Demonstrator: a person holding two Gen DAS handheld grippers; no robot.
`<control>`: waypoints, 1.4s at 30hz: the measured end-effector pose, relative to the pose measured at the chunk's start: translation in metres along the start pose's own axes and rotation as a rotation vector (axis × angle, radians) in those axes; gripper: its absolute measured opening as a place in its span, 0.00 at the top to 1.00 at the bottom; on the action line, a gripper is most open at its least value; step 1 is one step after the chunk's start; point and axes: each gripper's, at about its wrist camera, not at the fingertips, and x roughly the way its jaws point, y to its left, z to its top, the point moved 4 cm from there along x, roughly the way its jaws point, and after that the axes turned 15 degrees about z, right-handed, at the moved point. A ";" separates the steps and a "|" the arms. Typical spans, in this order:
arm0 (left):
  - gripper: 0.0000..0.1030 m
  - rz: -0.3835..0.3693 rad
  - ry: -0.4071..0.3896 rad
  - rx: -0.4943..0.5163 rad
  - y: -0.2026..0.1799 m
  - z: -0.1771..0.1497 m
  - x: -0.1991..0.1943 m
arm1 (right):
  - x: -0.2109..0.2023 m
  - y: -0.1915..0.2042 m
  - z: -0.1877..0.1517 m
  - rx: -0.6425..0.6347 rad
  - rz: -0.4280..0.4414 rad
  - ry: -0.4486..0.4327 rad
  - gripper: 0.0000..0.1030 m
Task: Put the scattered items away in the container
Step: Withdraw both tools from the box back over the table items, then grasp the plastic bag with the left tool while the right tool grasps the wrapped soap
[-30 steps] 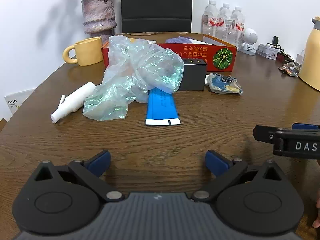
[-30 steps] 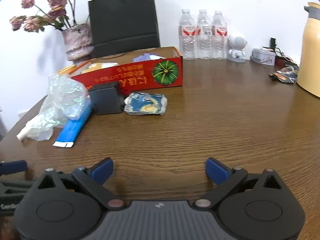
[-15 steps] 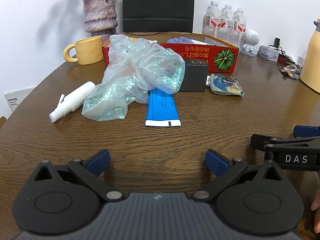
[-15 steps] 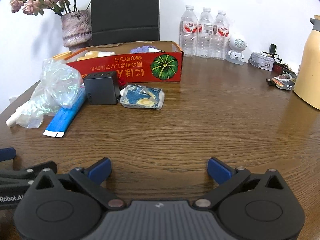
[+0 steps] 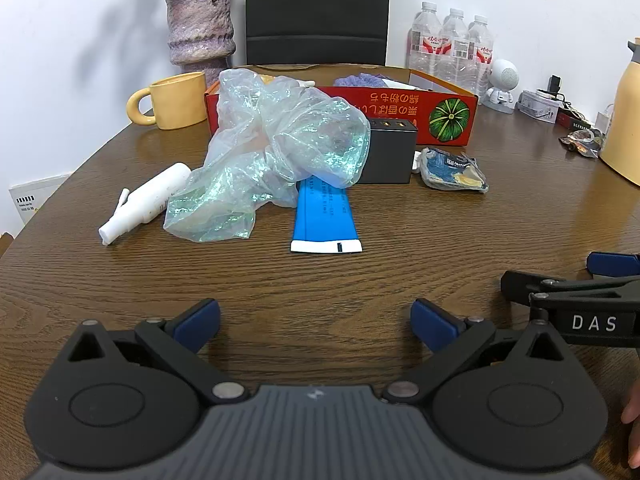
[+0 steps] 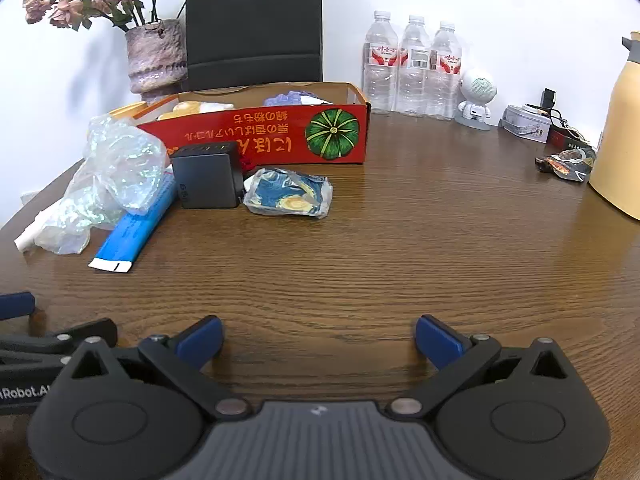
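A red cardboard box (image 5: 400, 108) (image 6: 256, 136) with a pumpkin picture stands at the back of the wooden table, with several items inside. In front of it lie a crumpled clear plastic bag (image 5: 276, 152) (image 6: 116, 168), a white spray bottle (image 5: 148, 200), a blue tube (image 5: 324, 216) (image 6: 132, 228), a black charger block (image 5: 390, 156) (image 6: 208, 180) and a blue snack packet (image 5: 454, 170) (image 6: 290, 196). My left gripper (image 5: 316, 322) stands open near the table's front edge, holding nothing. My right gripper (image 6: 318, 340) is open beside it, also holding nothing.
A yellow mug (image 5: 176, 100) and a vase of flowers (image 5: 200, 24) stand at the back left. Three water bottles (image 6: 412, 68), a small white robot figure (image 6: 476, 100) and a yellow jug (image 6: 620, 136) stand at the right. A black bag (image 6: 254, 24) stands behind the box.
Both grippers have tilted and shifted slightly, so the right view now faces the box more squarely. Both stay open; no item on the table has moved.
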 end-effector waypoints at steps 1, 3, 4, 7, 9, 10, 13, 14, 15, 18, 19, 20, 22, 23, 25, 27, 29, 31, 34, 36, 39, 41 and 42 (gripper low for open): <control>0.00 0.000 0.000 0.000 0.000 0.000 0.000 | 0.000 0.000 0.000 0.000 0.000 0.000 0.00; 0.00 0.000 0.000 0.000 0.000 0.000 0.000 | 0.000 0.000 0.000 -0.002 0.002 0.001 0.00; 0.00 0.000 0.000 0.000 0.000 0.000 0.000 | 0.000 0.000 0.000 -0.002 0.003 0.001 0.00; 0.00 0.000 0.000 0.000 0.000 0.000 0.000 | 0.000 0.001 0.000 -0.004 0.005 0.001 0.00; 0.00 0.000 0.000 -0.001 0.000 0.000 0.000 | 0.000 0.001 0.000 -0.005 0.006 0.002 0.00; 0.00 0.001 0.000 -0.001 0.000 0.000 0.000 | 0.000 0.001 0.000 -0.006 0.007 0.002 0.00; 0.00 0.001 0.000 -0.003 0.001 0.000 0.000 | 0.000 0.001 0.000 -0.008 0.009 0.002 0.00; 0.00 0.001 0.000 -0.003 0.001 0.000 0.000 | 0.000 0.001 0.000 -0.008 0.010 0.003 0.00; 0.00 0.002 0.001 -0.004 0.001 0.000 0.000 | 0.000 0.001 0.000 -0.009 0.011 0.003 0.00; 0.00 0.002 0.001 -0.005 0.001 0.000 0.000 | 0.000 0.001 0.000 -0.009 0.011 0.003 0.00; 0.00 0.002 0.001 -0.005 0.001 -0.001 0.000 | 0.000 0.001 0.000 -0.009 0.011 0.003 0.00; 0.00 0.002 0.001 -0.005 0.001 -0.001 0.000 | 0.000 0.001 0.000 -0.009 0.011 0.002 0.00; 0.00 0.002 0.001 -0.004 0.002 -0.001 -0.001 | 0.000 0.001 0.000 -0.008 0.011 0.002 0.00; 0.00 0.003 0.000 -0.004 0.002 -0.001 -0.001 | 0.000 0.001 0.000 -0.008 0.011 0.002 0.00; 0.00 0.003 0.000 -0.004 0.002 -0.001 -0.001 | 0.000 0.001 0.000 -0.007 0.011 0.002 0.00; 0.00 0.003 0.000 -0.004 0.002 -0.001 -0.001 | 0.000 0.001 0.000 -0.007 0.010 0.002 0.00; 0.00 0.003 0.000 -0.004 0.002 -0.001 -0.001 | 0.000 0.001 0.000 -0.006 0.010 0.002 0.00; 0.00 0.003 0.001 -0.004 0.002 -0.001 -0.001 | 0.002 0.001 0.002 -0.013 0.017 0.007 0.00; 0.00 0.003 0.000 -0.004 0.002 -0.001 -0.001 | 0.006 0.000 0.010 -0.035 0.037 0.023 0.00; 0.00 -0.003 -0.002 -0.006 0.003 0.000 -0.001 | 0.009 0.000 0.015 -0.050 0.051 0.034 0.00; 0.00 -0.085 -0.020 -0.040 0.013 0.019 -0.002 | 0.013 -0.001 0.022 -0.071 0.071 0.051 0.00; 0.00 -0.136 -0.054 -0.082 0.025 0.039 -0.003 | 0.016 -0.001 0.028 -0.086 0.085 0.061 0.00; 0.00 -0.157 -0.076 -0.102 0.032 0.052 -0.003 | 0.017 -0.001 0.030 -0.093 0.091 0.067 0.00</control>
